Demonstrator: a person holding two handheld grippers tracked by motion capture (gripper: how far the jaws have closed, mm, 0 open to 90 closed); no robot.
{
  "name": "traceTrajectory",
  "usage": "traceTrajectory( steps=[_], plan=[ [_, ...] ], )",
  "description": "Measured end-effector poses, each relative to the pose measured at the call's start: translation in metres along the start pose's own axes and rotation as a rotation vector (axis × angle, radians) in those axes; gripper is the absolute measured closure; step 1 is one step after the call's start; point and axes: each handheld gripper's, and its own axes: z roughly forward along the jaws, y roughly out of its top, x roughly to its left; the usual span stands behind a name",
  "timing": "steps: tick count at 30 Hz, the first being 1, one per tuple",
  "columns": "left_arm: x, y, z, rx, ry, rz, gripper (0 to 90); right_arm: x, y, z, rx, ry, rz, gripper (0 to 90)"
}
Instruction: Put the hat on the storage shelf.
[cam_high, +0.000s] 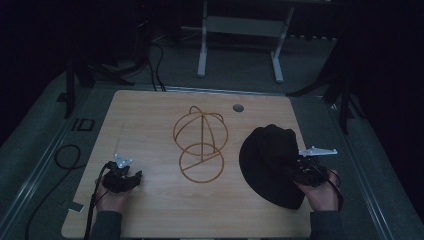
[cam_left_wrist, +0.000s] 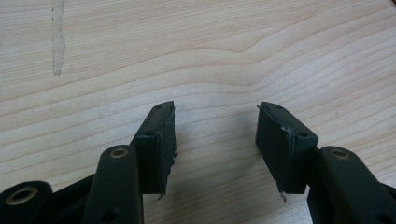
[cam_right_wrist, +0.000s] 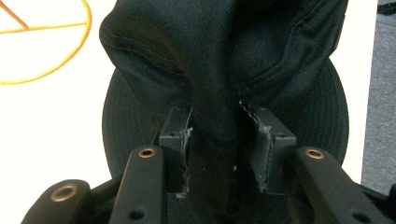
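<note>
- Table (cam_high: 150, 210) of pale wood, seen from above, with a dark floor around it and a white-legged frame (cam_high: 239, 30) standing beyond its far edge.
- Black hat (cam_high: 270, 160) lies on the right half of the table; its wide brim rests on the wood and its crown is gathered up toward the person's right hand (cam_high: 322, 192).
- Right gripper (cam_high: 300, 167) sits at the near right of the hat, held from below by that hand. In the right gripper view (cam_right_wrist: 215, 140) its two jaws are closed in on a fold of the hat's dark cloth (cam_right_wrist: 224, 70) — the fabric is pinched between the pads and rises up in a ridge ahead of them.
- Wire hat stand (cam_high: 201, 145), orange-gold, stands at the middle of the table: a flat ring on the wood with a rounded cage of hoops behind it. It is just beside the hat, to its left, and apart from it. A curve of its ring shows at the upper left of the right gripper view (cam_right_wrist: 56, 65).
- Left gripper (cam_high: 131, 176) rests low at the near left of the table, held in the left hand (cam_high: 112, 192), well apart from the stand. In the left gripper view (cam_left_wrist: 215, 140) its jaws stand wide apart over bare wood grain — nothing lies between the pads (cam_left_wrist: 156, 149).
- Small round grommet (cam_high: 238, 108) is set in the table near its far edge.
</note>
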Motion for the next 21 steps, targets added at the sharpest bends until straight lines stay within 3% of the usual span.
traceTrajectory(
  steps=[5,8,21],
  plan=[
    [0.001,0.000,0.000,-0.001,-0.003,-0.005,47.9,-0.002,0.007,0.006,0.057,-0.009,-0.007,52.5],
    [0.001,-0.001,0.000,-0.001,-0.004,-0.006,47.9,-0.003,0.009,0.010,0.084,0.017,-0.008,48.0],
    [0.001,-0.001,0.000,-0.001,-0.004,-0.006,47.8,0.000,0.019,0.014,0.170,0.023,-0.066,40.9]
  ],
)
